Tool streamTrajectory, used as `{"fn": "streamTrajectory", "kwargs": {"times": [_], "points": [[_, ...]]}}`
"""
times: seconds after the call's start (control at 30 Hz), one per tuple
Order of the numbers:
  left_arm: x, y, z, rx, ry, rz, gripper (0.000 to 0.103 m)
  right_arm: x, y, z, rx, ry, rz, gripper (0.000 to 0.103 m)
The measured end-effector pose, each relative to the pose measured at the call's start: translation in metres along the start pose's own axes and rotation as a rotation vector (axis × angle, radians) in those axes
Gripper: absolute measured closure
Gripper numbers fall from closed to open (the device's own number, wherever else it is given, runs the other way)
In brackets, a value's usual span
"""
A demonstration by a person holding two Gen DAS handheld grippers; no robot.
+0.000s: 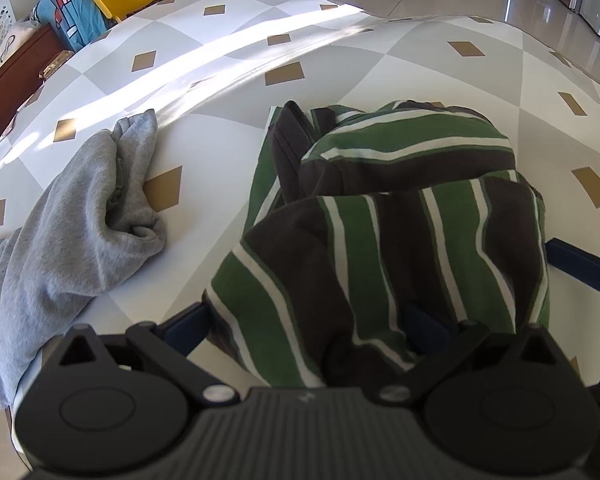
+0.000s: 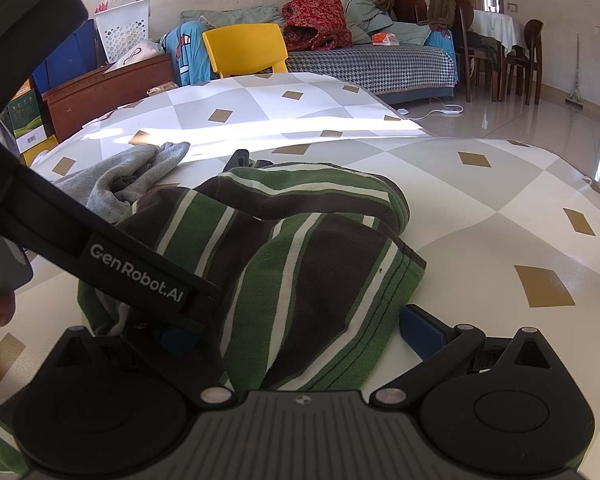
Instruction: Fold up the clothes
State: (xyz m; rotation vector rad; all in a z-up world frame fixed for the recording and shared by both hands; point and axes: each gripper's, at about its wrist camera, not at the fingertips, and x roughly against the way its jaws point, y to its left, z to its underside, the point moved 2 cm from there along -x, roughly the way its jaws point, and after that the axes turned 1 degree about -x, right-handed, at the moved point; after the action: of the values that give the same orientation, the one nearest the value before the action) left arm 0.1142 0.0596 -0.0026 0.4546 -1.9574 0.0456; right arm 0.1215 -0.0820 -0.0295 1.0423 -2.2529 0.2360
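Note:
A green, brown and white striped shirt (image 1: 380, 240) lies bunched on the table, also in the right wrist view (image 2: 300, 248). My left gripper (image 1: 312, 320) has its blue fingers spread wide around the shirt's near edge; the cloth drapes over the right finger (image 1: 424, 326). My right gripper (image 2: 300, 328) is also open, its right finger (image 2: 420, 330) beside the shirt's hem and its left finger hidden behind the left gripper's black body (image 2: 140, 276). The right gripper's finger (image 1: 576, 264) shows at the right edge of the left wrist view.
A grey sweatshirt (image 1: 68, 232) lies crumpled left of the shirt, also in the right wrist view (image 2: 140, 176). The table has a white and grey diamond-pattern cover (image 2: 500, 208). A yellow chair (image 2: 244, 50), a sofa (image 2: 380, 64) and a wooden cabinet (image 2: 108, 92) stand beyond.

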Motion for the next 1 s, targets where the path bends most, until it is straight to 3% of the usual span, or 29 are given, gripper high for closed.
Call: {"fn": "streamTrajectory", "kwargs": {"times": [1.0], "points": [[0.0002,0.0012,0.0006,0.002,0.002,0.007,0.0,-0.0004,0.0003,0.0001,0.001,0.0,0.001,0.0]]}}
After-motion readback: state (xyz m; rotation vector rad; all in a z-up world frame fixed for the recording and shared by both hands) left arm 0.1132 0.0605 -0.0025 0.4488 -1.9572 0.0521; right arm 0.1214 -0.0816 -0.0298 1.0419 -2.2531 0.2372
